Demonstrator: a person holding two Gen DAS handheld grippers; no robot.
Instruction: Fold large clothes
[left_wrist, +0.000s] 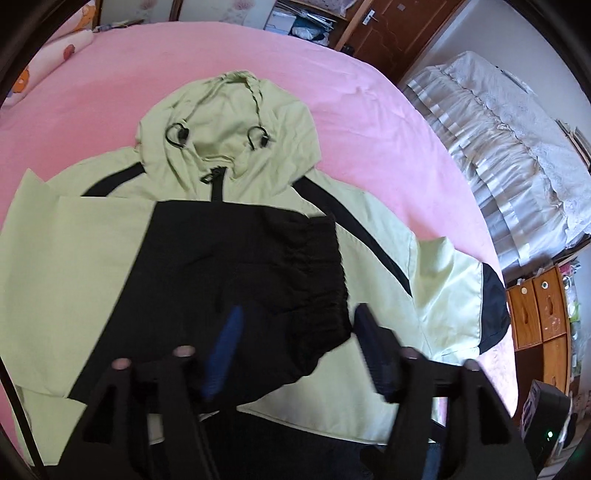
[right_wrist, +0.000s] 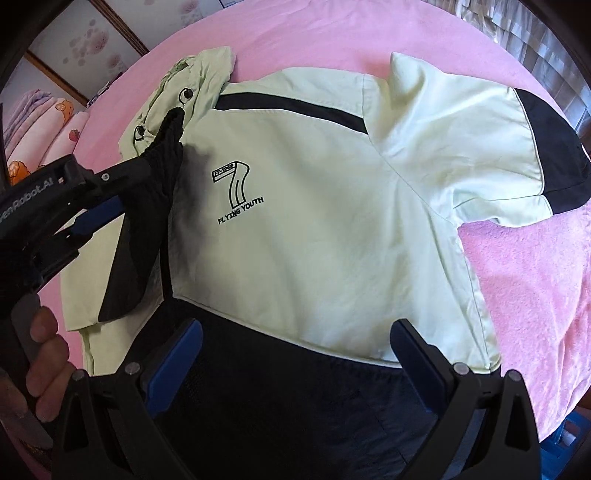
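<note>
A light green hooded jacket (left_wrist: 92, 240) (right_wrist: 314, 221) with black stripes lies front up on the pink bed (left_wrist: 369, 110). One sleeve is folded across the chest, and its black cuff (left_wrist: 306, 266) (right_wrist: 166, 147) points toward the hood (left_wrist: 229, 122). My left gripper (left_wrist: 300, 310) (right_wrist: 129, 184) hovers over that cuff with its jaws apart; the pads do not press the cloth. The other sleeve (right_wrist: 461, 129) is spread out to the right. My right gripper (right_wrist: 297, 332) is open above the jacket's black hem, with nothing between its fingers.
Patterned pillows (left_wrist: 55, 55) lie at the head of the bed. A white-covered piece of furniture (left_wrist: 498, 147) and a wooden cabinet (left_wrist: 539, 314) stand beyond the bed's right edge. A person's hand (right_wrist: 40, 350) holds the left gripper's handle.
</note>
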